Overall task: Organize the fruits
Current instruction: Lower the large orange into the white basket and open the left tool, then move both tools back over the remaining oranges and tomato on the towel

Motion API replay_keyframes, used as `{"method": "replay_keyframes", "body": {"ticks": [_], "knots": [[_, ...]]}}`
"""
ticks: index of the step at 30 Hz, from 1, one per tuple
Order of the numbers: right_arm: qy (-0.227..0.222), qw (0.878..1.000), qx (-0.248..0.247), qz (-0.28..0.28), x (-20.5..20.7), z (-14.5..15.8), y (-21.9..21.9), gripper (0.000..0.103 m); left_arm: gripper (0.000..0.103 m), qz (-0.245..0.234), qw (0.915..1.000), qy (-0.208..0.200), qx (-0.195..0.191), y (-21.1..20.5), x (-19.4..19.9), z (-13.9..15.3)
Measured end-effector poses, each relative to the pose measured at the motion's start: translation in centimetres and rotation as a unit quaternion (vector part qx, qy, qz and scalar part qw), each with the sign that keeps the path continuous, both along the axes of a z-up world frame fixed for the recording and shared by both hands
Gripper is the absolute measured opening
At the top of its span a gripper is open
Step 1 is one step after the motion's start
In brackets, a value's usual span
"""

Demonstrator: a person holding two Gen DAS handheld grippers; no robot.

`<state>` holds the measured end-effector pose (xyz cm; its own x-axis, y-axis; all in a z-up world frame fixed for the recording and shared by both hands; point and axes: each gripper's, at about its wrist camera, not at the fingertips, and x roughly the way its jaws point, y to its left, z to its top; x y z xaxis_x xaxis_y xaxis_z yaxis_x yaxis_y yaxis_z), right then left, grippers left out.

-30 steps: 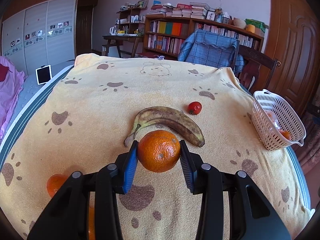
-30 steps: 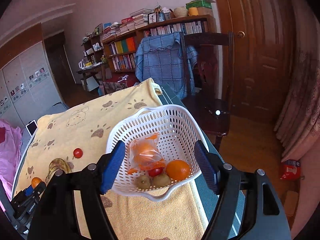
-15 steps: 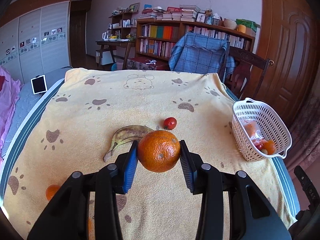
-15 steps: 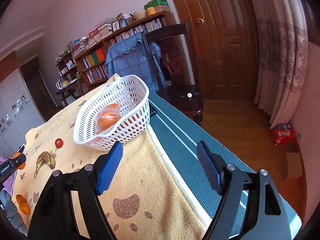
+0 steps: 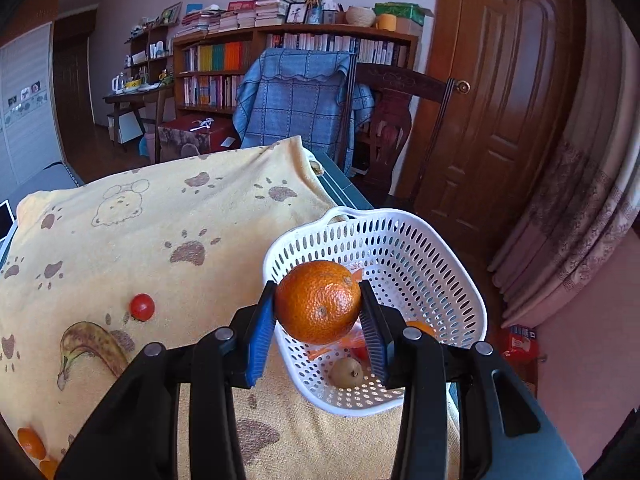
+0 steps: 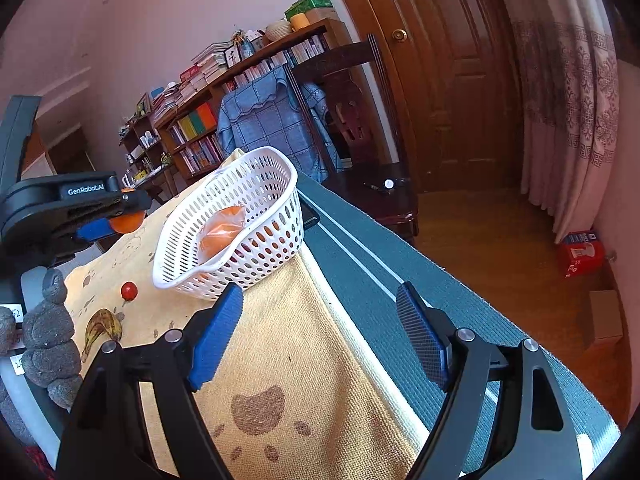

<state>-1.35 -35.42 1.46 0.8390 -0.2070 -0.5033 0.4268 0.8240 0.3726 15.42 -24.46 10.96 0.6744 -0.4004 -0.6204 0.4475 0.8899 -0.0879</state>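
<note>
My left gripper (image 5: 318, 322) is shut on an orange (image 5: 318, 301) and holds it in the air over the near left rim of the white basket (image 5: 440, 264). Inside the basket lie a bagged orange fruit, a small brown fruit (image 5: 347, 371), something red and another orange. In the right wrist view the left gripper (image 6: 116, 216) with its orange (image 6: 127, 221) hangs left of the basket (image 6: 256, 216). My right gripper (image 6: 320, 336) sits low over the blanket edge, just in front of the basket. Its jaws are opening, with nothing between them.
A spotted banana (image 5: 92, 346) and a cherry tomato (image 5: 142, 307) lie on the yellow paw-print blanket (image 5: 160, 240), with small oranges (image 5: 32, 442) at its near left corner. Behind stand a chair with a blue cover (image 5: 296, 100), a bookshelf and a wooden door.
My left gripper carried the orange rightward from above the banana to over the basket. My right gripper dropped from above the basket to low by the blanket edge and widened slightly.
</note>
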Motion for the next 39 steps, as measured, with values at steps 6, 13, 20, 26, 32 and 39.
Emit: {"method": "replay_keyframes", "body": {"ticks": [6,13,20,26,32,39], "knots": [[-0.005,1.0,0.002,0.004,-0.1,-0.1,-0.1,0.08,0.041,-0.029,0.9993,0.008,0.023,-4.4,1.9,-0.9],[-0.005,1.0,0.009,0.005,-0.1,-0.3,-0.3,0.08,0.069,-0.017,0.9995,0.012,0.023,-5.9,3.3,-1.0],[-0.004,1.0,0.007,0.004,0.1,-0.3,-0.3,0.08,0.083,-0.015,0.9994,-0.01,0.03,-4.8,3.1,-0.4],[-0.004,1.0,0.009,0.001,0.1,-0.2,-0.5,0.081,0.087,-0.001,0.9992,-0.026,0.029,-3.1,2.8,0.3],[-0.007,1.0,0.01,-0.003,-0.1,-0.2,-0.5,0.08,0.088,0.017,0.9991,-0.031,0.023,-0.6,2.7,0.8],[-0.007,1.0,0.01,-0.009,-0.4,-0.1,-0.6,0.08,0.088,0.045,0.9985,-0.028,0.017,2.4,2.9,1.1]]}}
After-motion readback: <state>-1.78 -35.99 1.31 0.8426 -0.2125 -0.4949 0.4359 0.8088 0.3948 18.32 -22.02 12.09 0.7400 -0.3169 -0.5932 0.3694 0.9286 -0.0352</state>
